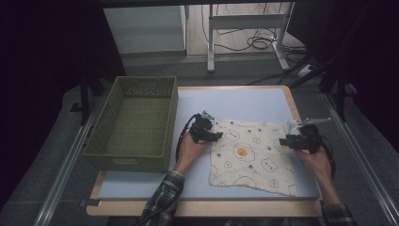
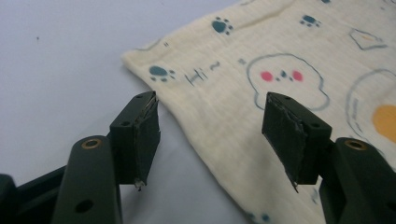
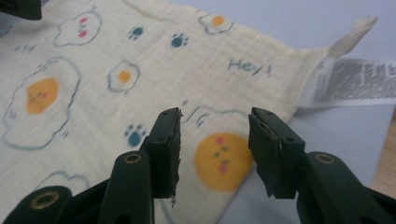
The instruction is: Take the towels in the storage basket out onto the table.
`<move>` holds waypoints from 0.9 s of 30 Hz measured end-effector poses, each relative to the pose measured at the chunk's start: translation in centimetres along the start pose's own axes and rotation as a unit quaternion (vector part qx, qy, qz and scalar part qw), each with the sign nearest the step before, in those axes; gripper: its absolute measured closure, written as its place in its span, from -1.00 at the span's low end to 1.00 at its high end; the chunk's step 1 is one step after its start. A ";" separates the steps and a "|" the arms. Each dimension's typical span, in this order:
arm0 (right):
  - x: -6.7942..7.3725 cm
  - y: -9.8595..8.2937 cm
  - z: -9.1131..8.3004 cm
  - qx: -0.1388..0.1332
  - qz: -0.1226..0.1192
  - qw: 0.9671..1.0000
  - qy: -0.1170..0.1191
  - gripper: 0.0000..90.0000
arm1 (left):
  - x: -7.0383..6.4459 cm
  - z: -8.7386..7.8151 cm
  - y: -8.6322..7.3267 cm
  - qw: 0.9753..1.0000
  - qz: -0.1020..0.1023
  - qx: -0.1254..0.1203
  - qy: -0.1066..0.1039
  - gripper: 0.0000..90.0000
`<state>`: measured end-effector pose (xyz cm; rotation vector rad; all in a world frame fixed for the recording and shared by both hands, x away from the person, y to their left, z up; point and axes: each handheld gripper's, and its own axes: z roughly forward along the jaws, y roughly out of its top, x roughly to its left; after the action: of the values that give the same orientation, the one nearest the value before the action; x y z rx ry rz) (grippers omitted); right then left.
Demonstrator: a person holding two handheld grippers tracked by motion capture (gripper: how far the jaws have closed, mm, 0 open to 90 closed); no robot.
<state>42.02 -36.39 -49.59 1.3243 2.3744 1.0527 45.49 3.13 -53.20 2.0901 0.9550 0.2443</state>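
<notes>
1. A cream cloth printed with fried eggs, paw prints and small faces lies spread flat on a pale blue table, right of centre.
2. A green woven basket stands on the table's left side, apart from the cloth.
3. The left gripper, held in the person's left hand, sits at the cloth's upper left corner. In the left gripper view its jaws are spread apart, one over bare table just beside the cloth's edge, the other over the cloth, grasping nothing.
4. The right gripper, in the right hand, sits at the cloth's right edge near its upper right corner. In the right gripper view its jaws also stand apart above the cloth, holding nothing.
5. A white care label sticks out from that corner, beside the printed words "Hey!".
</notes>
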 end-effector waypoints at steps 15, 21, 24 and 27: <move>-1.8 3.0 2.3 0.002 -0.031 0.997 -0.069 0.36 | 1.7 2.0 1.2 1.000 -0.027 -0.011 0.008 -0.32; -2.6 3.5 3.6 0.005 -0.020 0.996 -0.089 0.38 | 2.0 2.4 1.9 0.999 -0.020 -0.006 0.035 -0.33; -3.3 3.6 4.1 0.008 -0.005 0.996 -0.088 0.44 | 2.5 2.3 2.0 0.998 -0.023 -0.006 0.053 -0.28; -3.7 3.7 4.2 0.006 0.001 0.996 -0.087 0.52 | 2.9 2.5 2.0 0.998 -0.021 -0.003 0.056 -0.16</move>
<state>48.67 -36.14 -50.64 1.3638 2.2547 0.8866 49.74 2.88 -53.81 2.0673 1.0616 0.3445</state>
